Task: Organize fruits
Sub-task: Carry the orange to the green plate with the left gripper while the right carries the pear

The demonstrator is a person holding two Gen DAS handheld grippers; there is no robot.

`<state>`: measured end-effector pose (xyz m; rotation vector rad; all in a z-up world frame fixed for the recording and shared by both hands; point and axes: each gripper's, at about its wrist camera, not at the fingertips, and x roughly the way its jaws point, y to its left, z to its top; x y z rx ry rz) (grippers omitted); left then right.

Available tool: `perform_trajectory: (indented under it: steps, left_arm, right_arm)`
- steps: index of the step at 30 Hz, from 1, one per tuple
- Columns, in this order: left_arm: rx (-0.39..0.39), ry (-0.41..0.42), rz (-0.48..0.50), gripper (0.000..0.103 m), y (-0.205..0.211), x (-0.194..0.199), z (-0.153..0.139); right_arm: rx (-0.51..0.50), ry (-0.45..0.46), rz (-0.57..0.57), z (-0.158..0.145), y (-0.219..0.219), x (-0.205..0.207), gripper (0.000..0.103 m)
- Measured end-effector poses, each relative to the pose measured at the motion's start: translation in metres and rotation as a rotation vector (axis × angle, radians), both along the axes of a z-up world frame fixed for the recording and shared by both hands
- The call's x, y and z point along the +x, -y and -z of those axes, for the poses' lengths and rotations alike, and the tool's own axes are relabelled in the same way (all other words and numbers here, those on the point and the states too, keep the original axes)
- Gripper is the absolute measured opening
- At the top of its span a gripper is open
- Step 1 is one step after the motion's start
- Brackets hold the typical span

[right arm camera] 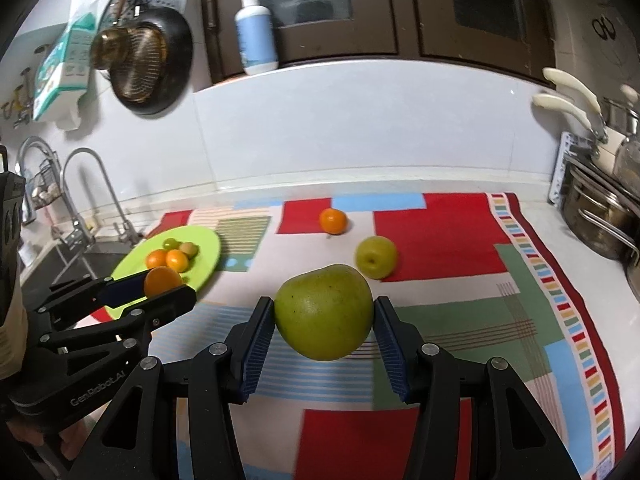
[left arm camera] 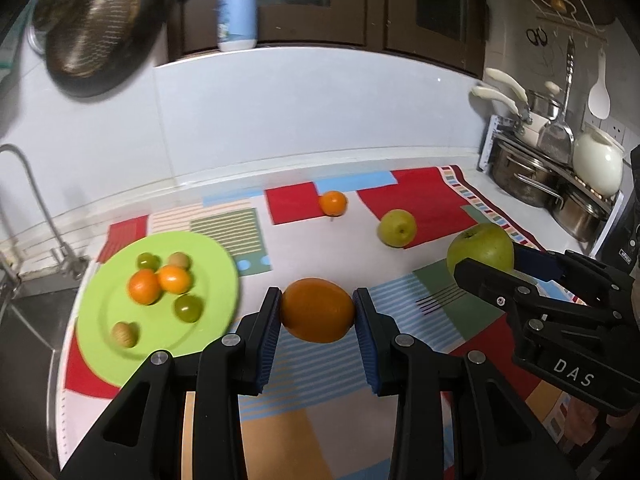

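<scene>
My left gripper (left arm camera: 316, 312) is shut on an orange (left arm camera: 317, 309), held above the patterned cloth (left arm camera: 320, 240) just right of the green plate (left arm camera: 216, 280). The plate carries two small oranges (left arm camera: 160, 282), green grapes and pale round fruits. My right gripper (right arm camera: 324, 320) is shut on a large green apple (right arm camera: 324, 311), also lifted off the cloth; it shows at the right of the left wrist view as the right gripper (left arm camera: 486, 264) with the apple (left arm camera: 480, 248). A small orange (left arm camera: 333, 203) and a small green apple (left arm camera: 397, 228) lie on the cloth farther back.
A sink with faucets (right arm camera: 80, 200) lies left of the plate. Steel pots (left arm camera: 532, 176) and a white kettle (left arm camera: 598, 166) stand at the right. A pan with strainers (right arm camera: 148, 60) hangs on the wall, and a soap bottle (right arm camera: 256, 32) stands on the ledge.
</scene>
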<state>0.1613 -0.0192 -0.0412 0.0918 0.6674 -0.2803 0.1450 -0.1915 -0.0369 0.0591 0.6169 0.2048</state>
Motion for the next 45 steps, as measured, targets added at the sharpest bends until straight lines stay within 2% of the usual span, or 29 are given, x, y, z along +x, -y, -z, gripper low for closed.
perform_trajectory:
  steps: [9,21,36,45]
  left_arm:
    - [0.009,0.019,-0.067,0.036,-0.049,-0.019,-0.008]
    - [0.010,0.033,-0.143,0.036,-0.104,-0.025,-0.014]
    - [0.028,0.028,-0.205,0.036,-0.162,-0.009,-0.010]
    - [0.058,0.026,-0.181,0.036,-0.189,0.014,-0.001]
  right_arm:
    - [0.009,0.012,-0.066,-0.005,-0.043,-0.011,0.051]
    - [0.020,0.027,-0.148,-0.009,-0.103,-0.009,0.051]
    - [0.020,0.003,-0.243,-0.006,-0.167,0.014,0.051]
    - [0.026,-0.020,-0.268,0.002,-0.204,0.028,0.051]
